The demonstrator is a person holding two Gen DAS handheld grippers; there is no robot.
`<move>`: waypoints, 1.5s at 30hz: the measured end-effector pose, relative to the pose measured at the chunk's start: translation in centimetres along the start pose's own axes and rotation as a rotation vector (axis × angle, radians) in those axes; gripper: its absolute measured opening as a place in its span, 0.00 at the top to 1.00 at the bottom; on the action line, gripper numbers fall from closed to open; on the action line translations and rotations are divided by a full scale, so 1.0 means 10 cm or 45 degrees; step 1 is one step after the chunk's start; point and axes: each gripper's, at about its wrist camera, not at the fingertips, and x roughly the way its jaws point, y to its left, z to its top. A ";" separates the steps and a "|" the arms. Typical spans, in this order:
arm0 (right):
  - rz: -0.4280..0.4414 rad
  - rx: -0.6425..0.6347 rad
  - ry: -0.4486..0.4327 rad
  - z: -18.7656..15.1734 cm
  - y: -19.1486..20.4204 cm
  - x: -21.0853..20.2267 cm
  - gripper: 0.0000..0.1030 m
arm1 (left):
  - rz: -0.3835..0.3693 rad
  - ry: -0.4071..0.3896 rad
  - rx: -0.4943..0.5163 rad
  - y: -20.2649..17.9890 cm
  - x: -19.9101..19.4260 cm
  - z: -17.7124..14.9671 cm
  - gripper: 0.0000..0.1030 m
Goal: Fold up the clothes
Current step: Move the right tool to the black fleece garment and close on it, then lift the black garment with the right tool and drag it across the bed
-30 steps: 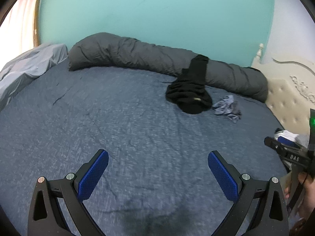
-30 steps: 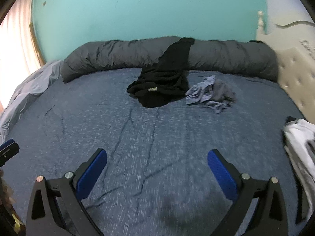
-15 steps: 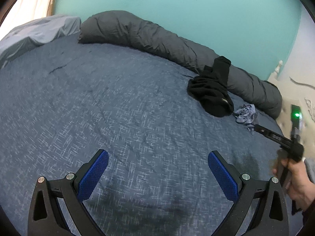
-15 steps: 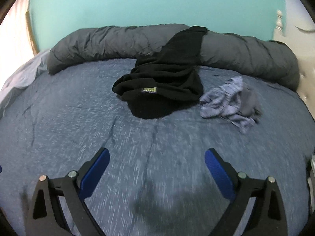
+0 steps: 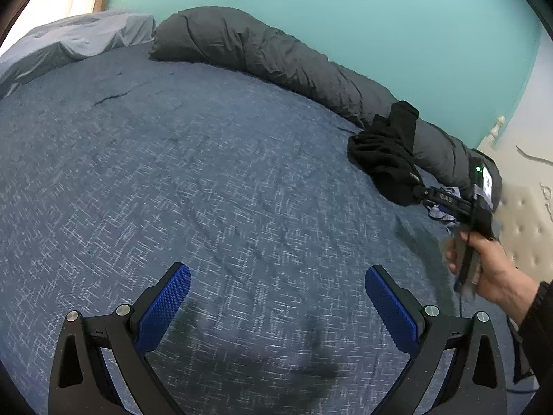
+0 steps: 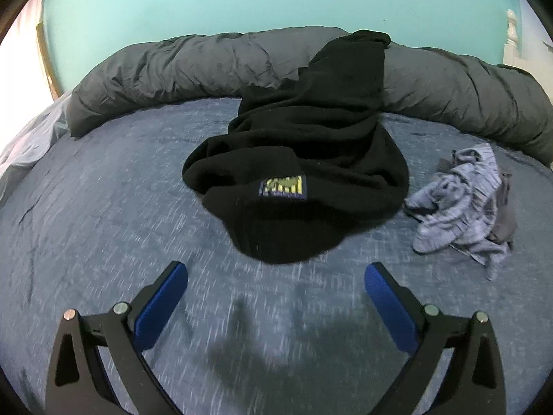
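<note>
My right gripper (image 6: 275,276) hangs with its jaws spread wide and empty; the black garment (image 6: 304,173) lies just above them at frame centre, crumpled on the blue bedspread (image 6: 103,207). My left gripper (image 5: 276,283) is likewise wide apart, the garment (image 5: 387,159) far off at right.

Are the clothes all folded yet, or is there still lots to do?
Nothing looks folded yet. The black sweater lies crumpled, partly draped over the rolled grey duvet, and the striped grey garment sits bunched beside it on the bed. The right gripper is open and empty just in front of the sweater; the left gripper is open over bare bed. All the folding is left.
</note>
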 end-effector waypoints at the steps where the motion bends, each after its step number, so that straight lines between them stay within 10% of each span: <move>1: -0.008 -0.019 -0.016 0.02 0.02 0.04 0.00 | 0.003 -0.003 -0.001 0.02 0.00 0.00 0.00; 4: -0.043 -0.089 -0.005 0.08 0.11 0.22 0.03 | 0.006 -0.010 -0.016 0.07 0.00 -0.01 0.00; 9: -0.068 -0.079 0.005 0.19 0.11 0.29 0.43 | 0.001 0.002 -0.020 0.10 0.04 -0.04 0.00; 11: -0.078 -0.075 0.009 0.23 0.11 0.32 0.73 | 0.002 0.006 -0.012 0.10 0.05 -0.06 0.00; 14: -0.088 -0.070 0.011 0.29 0.11 0.32 0.85 | 0.012 0.002 -0.006 0.10 0.03 -0.06 0.00; 25: 0.077 -0.074 -0.208 0.40 0.10 -1.50 0.93 | -0.029 -0.055 -0.027 0.03 -0.24 0.04 0.00; 45: 0.381 -0.207 -0.433 0.22 0.82 -4.45 0.94 | -0.126 -0.182 -0.096 -0.17 -1.99 0.01 0.00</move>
